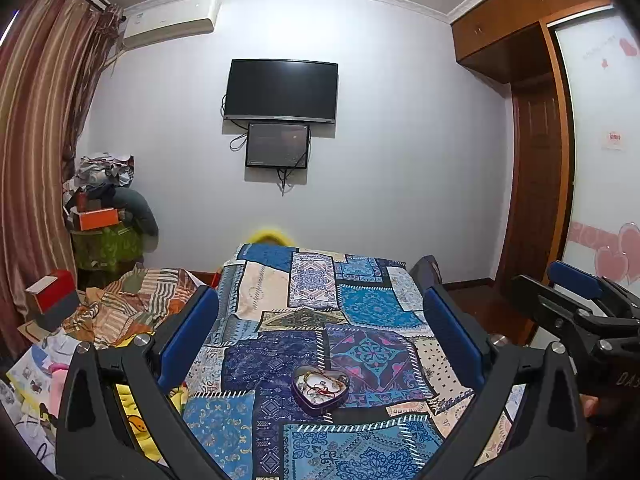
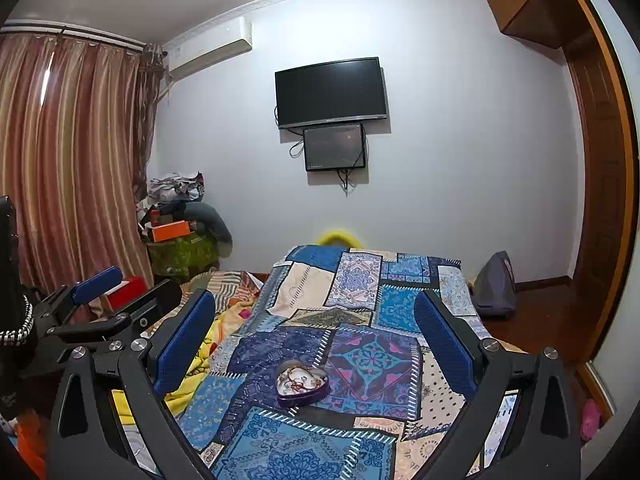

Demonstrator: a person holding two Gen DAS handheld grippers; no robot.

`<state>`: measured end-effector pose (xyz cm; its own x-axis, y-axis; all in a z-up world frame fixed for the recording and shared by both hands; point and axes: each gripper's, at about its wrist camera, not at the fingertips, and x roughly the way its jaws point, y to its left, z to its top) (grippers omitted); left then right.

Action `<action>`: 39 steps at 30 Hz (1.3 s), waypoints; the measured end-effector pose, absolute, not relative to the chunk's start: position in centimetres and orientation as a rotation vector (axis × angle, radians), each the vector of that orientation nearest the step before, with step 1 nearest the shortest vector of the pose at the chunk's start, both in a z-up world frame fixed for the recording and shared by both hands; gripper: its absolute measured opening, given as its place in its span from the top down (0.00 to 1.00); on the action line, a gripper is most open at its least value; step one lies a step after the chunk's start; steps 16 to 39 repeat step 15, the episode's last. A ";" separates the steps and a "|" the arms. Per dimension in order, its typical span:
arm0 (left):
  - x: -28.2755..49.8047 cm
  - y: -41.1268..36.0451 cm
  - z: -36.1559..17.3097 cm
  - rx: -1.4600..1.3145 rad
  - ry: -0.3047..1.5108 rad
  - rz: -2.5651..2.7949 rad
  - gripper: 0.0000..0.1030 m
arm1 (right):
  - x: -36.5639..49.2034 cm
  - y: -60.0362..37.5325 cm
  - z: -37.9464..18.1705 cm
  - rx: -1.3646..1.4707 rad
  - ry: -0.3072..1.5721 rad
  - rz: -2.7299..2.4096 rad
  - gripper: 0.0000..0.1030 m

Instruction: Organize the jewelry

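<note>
A dark purple heart-shaped tin [image 1: 320, 389] sits open on the blue patchwork bedspread [image 1: 320, 304]. It holds tangled jewelry [image 1: 322, 383], gold chains and a red cord. It also shows in the right wrist view [image 2: 302, 383] with the jewelry [image 2: 298, 381] inside. My left gripper [image 1: 320, 328] is open and empty, held above and behind the tin. My right gripper [image 2: 314, 328] is open and empty, also above the tin. The right gripper shows at the right edge of the left wrist view [image 1: 576, 300].
A crumpled striped blanket [image 1: 132, 304] and a red and white box [image 1: 54, 294] lie left of the bedspread. A pile of clothes and boxes [image 1: 104, 216] stands by the curtain. A dark bag [image 2: 496, 284] sits on the floor at the right. A TV [image 1: 281, 96] hangs on the far wall.
</note>
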<state>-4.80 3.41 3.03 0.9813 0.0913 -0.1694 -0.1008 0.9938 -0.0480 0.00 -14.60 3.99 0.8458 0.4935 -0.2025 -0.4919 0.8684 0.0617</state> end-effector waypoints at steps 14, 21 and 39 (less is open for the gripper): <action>-3.7 4.0 2.4 -0.059 0.188 0.100 0.00 | 0.8 -13.8 3.2 0.001 0.243 0.516 0.04; -3.6 4.1 2.3 -0.062 0.190 0.100 0.00 | 0.9 -13.7 3.2 0.000 0.245 0.516 0.04; -3.6 4.1 2.3 -0.062 0.190 0.100 0.00 | 0.9 -13.7 3.2 0.000 0.245 0.516 0.04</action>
